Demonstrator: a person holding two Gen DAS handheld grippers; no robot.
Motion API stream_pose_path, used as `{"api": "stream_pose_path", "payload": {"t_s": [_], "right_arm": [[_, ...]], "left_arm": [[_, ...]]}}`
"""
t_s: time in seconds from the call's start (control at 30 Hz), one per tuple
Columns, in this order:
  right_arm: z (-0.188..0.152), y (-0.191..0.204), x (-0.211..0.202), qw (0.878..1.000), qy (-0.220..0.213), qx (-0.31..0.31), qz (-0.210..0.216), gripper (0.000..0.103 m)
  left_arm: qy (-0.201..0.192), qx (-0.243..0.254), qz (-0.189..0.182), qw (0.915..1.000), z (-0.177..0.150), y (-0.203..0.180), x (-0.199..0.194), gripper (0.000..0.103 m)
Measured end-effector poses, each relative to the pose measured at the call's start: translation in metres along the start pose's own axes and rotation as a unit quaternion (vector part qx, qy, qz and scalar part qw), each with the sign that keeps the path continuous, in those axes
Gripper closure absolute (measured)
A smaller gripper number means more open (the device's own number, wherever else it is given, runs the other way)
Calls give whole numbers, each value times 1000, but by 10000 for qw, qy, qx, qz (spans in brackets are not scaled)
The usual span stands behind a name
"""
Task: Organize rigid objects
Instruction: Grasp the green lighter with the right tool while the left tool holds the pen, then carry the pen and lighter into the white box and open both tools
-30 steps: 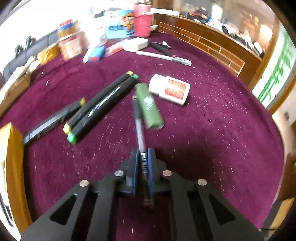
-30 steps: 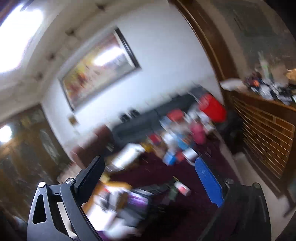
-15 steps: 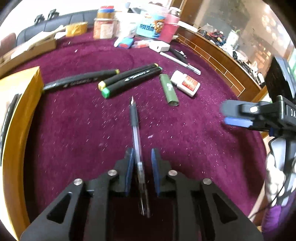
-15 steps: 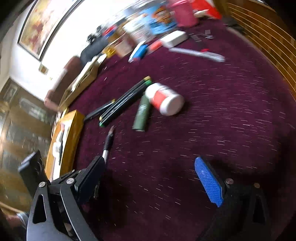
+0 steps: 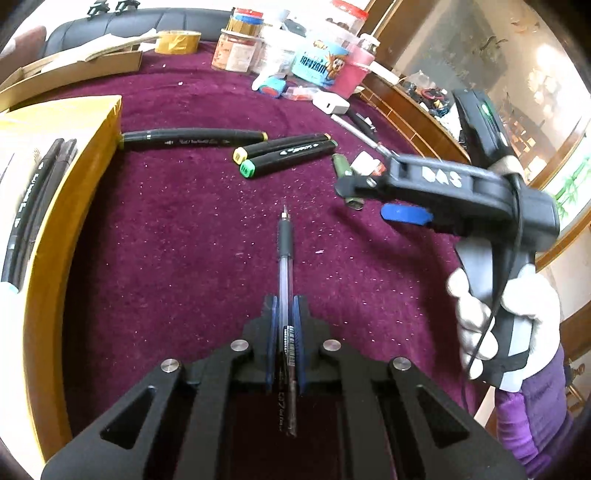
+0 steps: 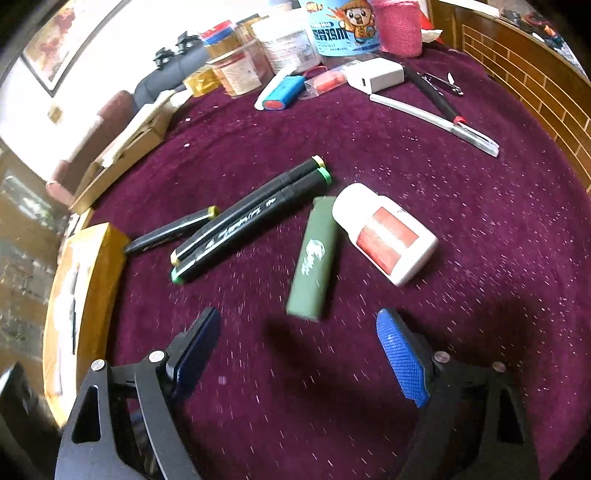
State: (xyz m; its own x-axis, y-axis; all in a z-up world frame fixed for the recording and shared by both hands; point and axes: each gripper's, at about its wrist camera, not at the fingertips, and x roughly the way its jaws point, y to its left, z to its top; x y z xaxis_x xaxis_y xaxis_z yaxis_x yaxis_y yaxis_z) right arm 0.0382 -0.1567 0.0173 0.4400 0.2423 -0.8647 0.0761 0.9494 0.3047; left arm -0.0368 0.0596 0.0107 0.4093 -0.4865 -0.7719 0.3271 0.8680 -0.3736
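My left gripper [image 5: 284, 310] is shut on a clear gel pen [image 5: 285, 258] with a black grip, its tip pointing forward above the maroon cloth. My right gripper [image 6: 299, 350] is open and empty, hovering just short of a green lighter [image 6: 314, 258]; it also shows in the left wrist view [image 5: 380, 199]. Beside the lighter lies a white bottle with a red label [image 6: 384, 238]. Two black markers [image 6: 251, 219] lie side by side, a third black marker [image 6: 170, 230] lies left of them. A yellow box [image 5: 48, 206] at the left holds pens.
At the back stand jars [image 6: 236, 70], a blue tub [image 6: 343, 26], a pink cup [image 6: 400, 26], a white charger [image 6: 378, 74], a white pen [image 6: 436, 123] and a black pen [image 6: 432, 94]. A cardboard box [image 5: 74, 70] lies at the far left. A wooden rail [image 6: 535, 74] borders the right.
My right gripper swung down and in toward the green lighter. My left gripper closed tighter on the gel pen and drew back and left, nearer the yellow box.
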Motion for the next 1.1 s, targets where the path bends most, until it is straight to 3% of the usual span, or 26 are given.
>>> {"api": "stream_pose_path", "payload": {"t_s": [0.17, 0.27, 0.33, 0.53, 0.8, 0.93, 1.1], "right_arm": [[13, 18, 14, 9985, -137, 56, -536, 22], [13, 30, 19, 9923, -298, -230, -1180, 52], [10, 30, 17, 9903, -378, -351, -1288, 83], [-11, 11, -4, 9991, -288, 41, -320, 85], [-48, 20, -33, 9976, -246, 97, 646, 87], [-57, 46, -44, 9952, -263, -219, 915, 92], [-70, 83, -43, 9938, -157, -713, 839, 92]], "left_arm": [[-15, 28, 2, 10000, -1, 0, 5, 97], [-24, -50, -96, 9999, -3, 3, 4, 97], [-39, -63, -126, 9999, -5, 4, 1, 97], [-185, -161, -276, 9993, -14, 8, -16, 97], [-669, -424, -541, 9954, -23, 18, -62, 97], [-949, -623, -554, 9920, -30, 32, -90, 97], [-1310, -967, -377, 9859, -40, 64, -122, 97]]}}
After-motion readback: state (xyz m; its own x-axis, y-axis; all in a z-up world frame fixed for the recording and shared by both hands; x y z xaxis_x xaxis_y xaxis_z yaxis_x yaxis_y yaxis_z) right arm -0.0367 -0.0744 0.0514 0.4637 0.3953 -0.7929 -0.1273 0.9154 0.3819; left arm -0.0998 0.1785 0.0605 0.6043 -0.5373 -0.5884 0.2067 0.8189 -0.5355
